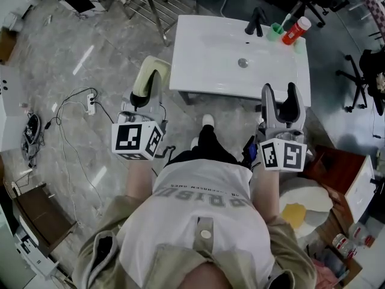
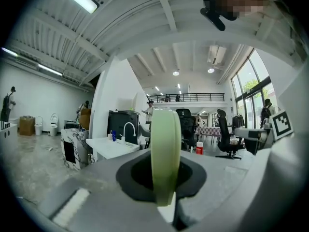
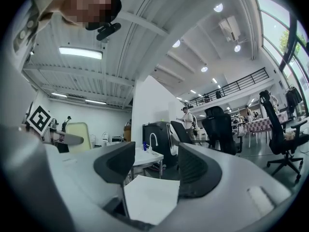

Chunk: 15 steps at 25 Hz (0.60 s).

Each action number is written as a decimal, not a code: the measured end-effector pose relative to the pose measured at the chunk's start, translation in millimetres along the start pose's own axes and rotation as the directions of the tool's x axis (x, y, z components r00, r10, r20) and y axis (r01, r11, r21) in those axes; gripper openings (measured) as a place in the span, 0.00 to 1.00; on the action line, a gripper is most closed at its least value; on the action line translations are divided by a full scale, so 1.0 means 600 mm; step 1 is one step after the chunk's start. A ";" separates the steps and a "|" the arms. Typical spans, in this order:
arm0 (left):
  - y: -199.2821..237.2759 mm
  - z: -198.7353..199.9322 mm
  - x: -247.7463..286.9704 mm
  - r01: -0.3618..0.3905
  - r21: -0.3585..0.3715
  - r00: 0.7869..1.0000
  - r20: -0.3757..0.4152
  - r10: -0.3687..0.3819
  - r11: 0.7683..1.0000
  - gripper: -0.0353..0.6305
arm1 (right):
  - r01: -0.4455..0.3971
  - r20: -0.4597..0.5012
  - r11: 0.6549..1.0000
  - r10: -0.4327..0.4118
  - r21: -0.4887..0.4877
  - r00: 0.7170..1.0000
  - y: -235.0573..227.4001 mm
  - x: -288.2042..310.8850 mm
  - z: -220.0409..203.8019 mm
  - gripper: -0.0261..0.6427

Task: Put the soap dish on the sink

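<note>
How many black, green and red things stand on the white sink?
Black: 1, the faucet
Green: 1, the cup
Red: 1, the bottle
Total: 3 on the sink

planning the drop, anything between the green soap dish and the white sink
Nothing visible does. Only bare floor lies between the pale green oval soap dish in the left tongs and the white rectangular sink; its black faucet stands at the far edge.
</note>
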<state>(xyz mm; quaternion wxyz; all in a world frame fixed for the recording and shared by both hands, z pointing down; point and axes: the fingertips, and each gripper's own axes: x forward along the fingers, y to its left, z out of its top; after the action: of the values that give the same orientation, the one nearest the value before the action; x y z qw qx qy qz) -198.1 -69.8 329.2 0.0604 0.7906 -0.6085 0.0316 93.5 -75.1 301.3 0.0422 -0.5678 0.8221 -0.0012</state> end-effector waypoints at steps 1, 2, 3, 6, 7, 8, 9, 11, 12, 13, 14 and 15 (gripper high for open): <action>0.001 -0.006 0.009 0.002 -0.001 1.000 -0.010 -0.002 1.000 0.08 | 0.000 -0.008 1.000 0.000 0.008 1.000 -0.004 0.009 -0.008 0.44; 0.002 -0.011 0.020 0.003 -0.002 1.000 -0.017 -0.003 1.000 0.08 | -0.001 -0.016 1.000 0.001 0.016 1.000 -0.008 0.018 -0.016 0.44; 0.002 -0.015 0.031 0.002 -0.004 1.000 -0.024 -0.002 1.000 0.08 | -0.002 -0.024 1.000 0.003 0.023 1.000 -0.012 0.027 -0.024 0.44; 0.003 -0.021 0.066 0.004 -0.010 0.999 -0.034 -0.004 1.000 0.08 | -0.010 -0.048 1.000 0.011 0.029 0.999 -0.023 0.054 -0.043 0.44; 0.003 -0.020 0.077 0.005 -0.009 0.999 -0.034 -0.005 1.000 0.08 | -0.011 -0.050 0.999 0.013 0.031 0.999 -0.027 0.064 -0.046 0.44; 0.004 -0.016 0.089 0.007 -0.005 0.999 -0.032 -0.007 1.000 0.08 | -0.013 -0.050 0.999 0.015 0.034 0.999 -0.032 0.075 -0.047 0.44; 0.004 -0.011 0.101 0.009 -0.001 1.000 -0.029 -0.009 1.000 0.08 | -0.016 -0.048 0.999 0.018 0.037 0.999 -0.036 0.087 -0.047 0.44; 0.001 0.001 0.126 0.013 0.004 1.000 -0.018 -0.013 1.000 0.08 | -0.024 -0.040 0.999 0.026 0.038 0.999 -0.045 0.109 -0.043 0.44; -0.002 0.006 0.140 0.016 0.004 1.000 -0.012 -0.016 1.000 0.08 | -0.029 -0.036 0.999 0.031 0.036 0.999 -0.051 0.120 -0.039 0.44; -0.007 0.011 0.153 0.019 0.004 1.000 -0.006 -0.019 1.000 0.08 | -0.033 -0.032 0.999 0.034 0.034 0.999 -0.057 0.131 -0.036 0.44; -0.012 0.017 0.166 0.024 0.003 1.000 0.001 -0.024 1.000 0.08 | -0.036 -0.028 0.999 0.037 0.031 0.999 -0.065 0.141 -0.032 0.44; -0.018 0.024 0.178 0.029 0.004 1.000 0.009 -0.029 1.000 0.08 | -0.039 -0.023 0.999 0.040 0.028 0.999 -0.073 0.150 -0.028 0.44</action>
<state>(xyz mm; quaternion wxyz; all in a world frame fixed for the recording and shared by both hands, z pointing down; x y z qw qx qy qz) -160.3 -171.0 327.6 0.0565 0.7997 -0.5971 0.0281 101.7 -175.8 314.2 0.0404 -0.5507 0.8335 -0.0184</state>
